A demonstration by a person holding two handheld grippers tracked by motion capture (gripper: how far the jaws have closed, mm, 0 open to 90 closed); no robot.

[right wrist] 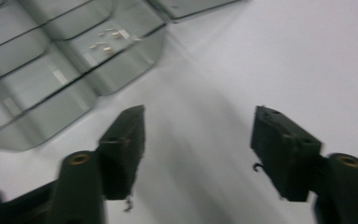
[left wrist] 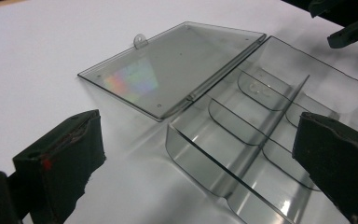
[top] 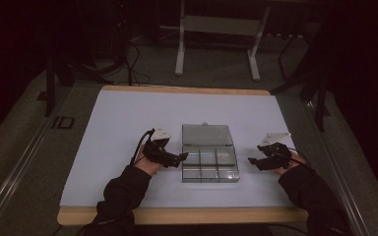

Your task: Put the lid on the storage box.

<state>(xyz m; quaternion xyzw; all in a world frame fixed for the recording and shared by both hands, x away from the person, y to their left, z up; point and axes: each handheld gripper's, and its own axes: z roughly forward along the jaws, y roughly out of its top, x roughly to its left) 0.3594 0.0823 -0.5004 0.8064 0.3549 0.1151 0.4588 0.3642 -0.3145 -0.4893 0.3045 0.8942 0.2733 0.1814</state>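
2 grippers flank a clear plastic compartment box (top: 209,164) at counter (top: 118,123) centre, lid (top: 206,134) swung flat open toward 12 o'clock, hinge between lid and tray. Left gripper (top: 181,157) sits at the box's 9 o'clock, tips just beside the left wall; its fingers (left wrist: 65,158) spread wide, holding nothing, near corner of the tray between them in the left gripper view. Right gripper (top: 252,161) at the box's 3 o'clock, near but apart from the right wall; fingers (right wrist: 123,140) wide open, empty, bare white counter between them. Small pale bits (right wrist: 107,42) lie in 1 compartment in the right gripper view. Dividers split the tray into several cells.
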